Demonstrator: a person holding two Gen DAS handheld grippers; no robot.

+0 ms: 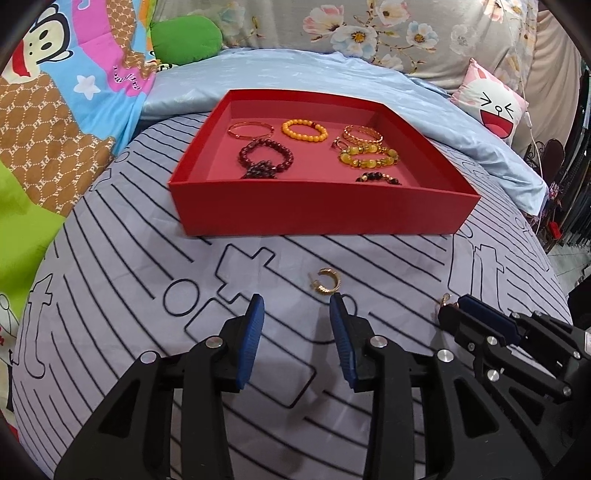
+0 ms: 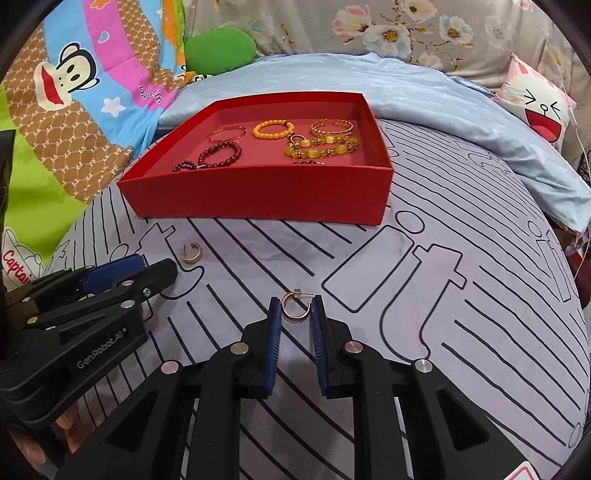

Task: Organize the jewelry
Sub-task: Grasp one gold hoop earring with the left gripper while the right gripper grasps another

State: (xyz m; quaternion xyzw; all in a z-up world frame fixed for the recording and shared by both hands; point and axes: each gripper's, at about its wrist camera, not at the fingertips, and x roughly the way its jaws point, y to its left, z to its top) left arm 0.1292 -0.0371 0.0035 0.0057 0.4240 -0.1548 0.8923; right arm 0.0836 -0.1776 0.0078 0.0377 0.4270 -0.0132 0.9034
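A red box sits on the striped grey cloth and holds several bead bracelets and gold bangles. A wide gold hoop earring lies on the cloth just past my left gripper's right fingertip. That gripper is open with nothing between its fingers. My right gripper has its blue pads against both sides of a thin gold hoop earring, which sits low at the cloth.
A pale blue sheet lies behind the box, with a floral pillow beyond it. A cartoon blanket and a green cushion are on the left, a pink face cushion on the right. The bed's edge drops off at the far right.
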